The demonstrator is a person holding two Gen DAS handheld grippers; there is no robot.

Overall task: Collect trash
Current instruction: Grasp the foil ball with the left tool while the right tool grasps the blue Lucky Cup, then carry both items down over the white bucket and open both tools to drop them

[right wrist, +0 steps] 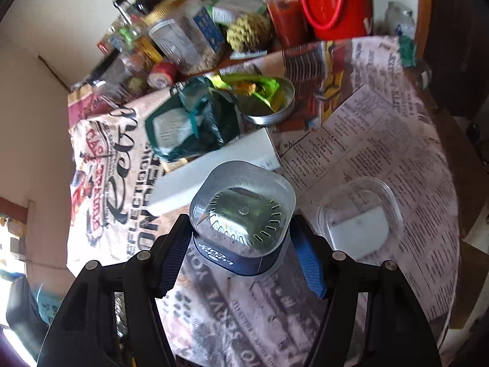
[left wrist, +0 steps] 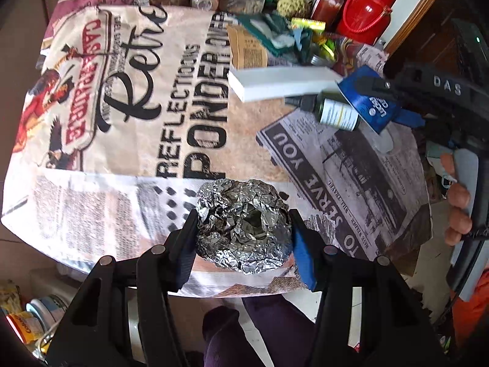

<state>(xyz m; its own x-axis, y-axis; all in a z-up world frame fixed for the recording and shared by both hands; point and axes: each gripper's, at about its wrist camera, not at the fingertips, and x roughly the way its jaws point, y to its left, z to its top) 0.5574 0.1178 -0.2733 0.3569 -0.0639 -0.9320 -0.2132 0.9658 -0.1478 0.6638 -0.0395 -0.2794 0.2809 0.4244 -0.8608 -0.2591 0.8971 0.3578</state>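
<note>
While the left gripper [left wrist: 243, 238] clenches a crumpled foil ball [left wrist: 243, 227] at the near edge of the printed tablecloth [left wrist: 137, 107], its pads pressing both flanks, the right gripper [right wrist: 241, 244] brackets a blue-banded plastic cup [right wrist: 241, 211] lying beside a white box [right wrist: 214, 171]. Whether those pads touch the cup cannot be told. Squeeze gently to avoid crushing the thin wall, then lift both straight up.

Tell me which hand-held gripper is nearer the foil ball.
Left. The left hand-held gripper straddles the foil ball; the right hand-held gripper is across the table at the blue cup.
</note>
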